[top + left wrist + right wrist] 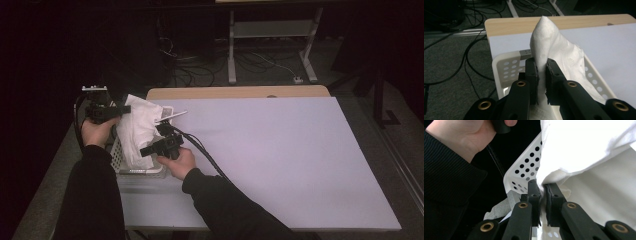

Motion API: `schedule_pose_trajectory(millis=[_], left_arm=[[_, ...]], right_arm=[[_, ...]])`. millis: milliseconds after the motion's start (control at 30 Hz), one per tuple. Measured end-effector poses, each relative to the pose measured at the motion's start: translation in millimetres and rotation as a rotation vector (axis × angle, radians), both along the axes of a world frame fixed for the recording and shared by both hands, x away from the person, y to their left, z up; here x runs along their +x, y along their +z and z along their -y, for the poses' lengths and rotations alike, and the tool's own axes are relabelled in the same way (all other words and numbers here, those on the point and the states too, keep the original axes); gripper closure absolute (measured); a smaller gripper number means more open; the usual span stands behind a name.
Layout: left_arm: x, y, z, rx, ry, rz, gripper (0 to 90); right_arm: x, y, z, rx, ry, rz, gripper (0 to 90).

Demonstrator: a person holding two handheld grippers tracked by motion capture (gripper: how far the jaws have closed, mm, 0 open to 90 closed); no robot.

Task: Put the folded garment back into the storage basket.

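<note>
Both grippers are clamped on the white cloth [137,131], left gripper [542,75] pinching a peaked fold, right gripper [542,192] nipping a lower edge, so the cloth hangs spread between them over the perforated white basket [118,156] at the table's [280,150] left edge.

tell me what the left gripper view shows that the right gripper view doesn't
Left gripper view: the white cloth rising in a peak from between the left gripper fingers, the pale wood table edge and floor cables.

Right gripper view: the right gripper pinching a cloth edge from lower down, and the person's other hand in a black sleeve.

Both: the white cloth, the perforated white basket, and black fingers closed on the fabric.
</note>
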State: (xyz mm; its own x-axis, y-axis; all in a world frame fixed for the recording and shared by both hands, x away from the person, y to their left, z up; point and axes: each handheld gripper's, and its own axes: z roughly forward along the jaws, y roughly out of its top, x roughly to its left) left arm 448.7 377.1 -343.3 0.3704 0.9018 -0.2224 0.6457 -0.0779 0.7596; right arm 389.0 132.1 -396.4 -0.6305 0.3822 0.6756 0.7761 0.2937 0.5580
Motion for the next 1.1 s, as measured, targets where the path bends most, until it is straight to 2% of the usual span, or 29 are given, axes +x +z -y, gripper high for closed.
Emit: schedule_pose_trajectory(millis=[400, 567, 700, 733, 800, 833, 867, 900, 967, 1033, 1067, 1100], left_arm=[[3.5, -16.3, 1.5, -0.015, -0.004, -0.027, 80.2], [5.7, -24.8, 6.2, -0.022, -0.016, -0.045, 79.8], [6.7, -29.0, 9.7, -0.031, -0.025, -0.055, 79.2], [7.1, -29.9, 11.9, -0.014, -0.032, -0.064, 76.9], [7.1, -29.9, 11.9, -0.014, -0.032, -0.064, 74.5], [6.2, -27.5, 13.4, -0.011, -0.025, -0.066, 70.8], [6.2, -27.5, 13.4, -0.011, -0.025, -0.066, 69.5], [5.1, -26.2, 13.8, -0.01, -0.023, -0.061, 69.5], [2.5, -22.5, 15.3, -0.013, -0.013, -0.063, 63.0], [-2.5, -17.6, 19.0, 0.029, 0.03, -0.039, 52.7], [-2.5, -17.6, 19.0, 0.029, 0.03, -0.039, 49.6], [-11.7, -11.1, 26.5, 0.102, 0.073, 0.013, 42.2]], right_arm=[[-1.3, -1.8, -5.1, -0.023, 0.016, 0.004, 81.1], [-4.9, 1.2, -9.5, -0.08, 0.021, 0.012, 77.2], [-5.7, 1.5, -10.0, -0.094, 0.042, 0.008, 72.1], [-6.8, 3.5, -8.5, -0.108, 0.045, 0.01, 62.8], [-7.3, 4.4, -8.2, -0.113, 0.041, 0.01, 62.8], [-8.0, 9.6, -4.6, -0.129, 0.038, 0.032, 54.4], [-8.0, 9.6, -4.6, -0.129, 0.038, 0.032, 54.4], [-8.3, 12.2, -2.5, -0.138, 0.032, 0.042, 50.7], [-7.5, 16.3, 2.0, -0.141, 0.032, 0.044, 46.8], [-6.8, 20.7, 7.4, -0.142, 0.03, 0.055, 43.8], [-6.8, 20.7, 7.4, -0.142, 0.03, 0.055, 43.8], [-5.8, 27.0, 15.9, -0.148, 0.04, 0.073, 38.6]])
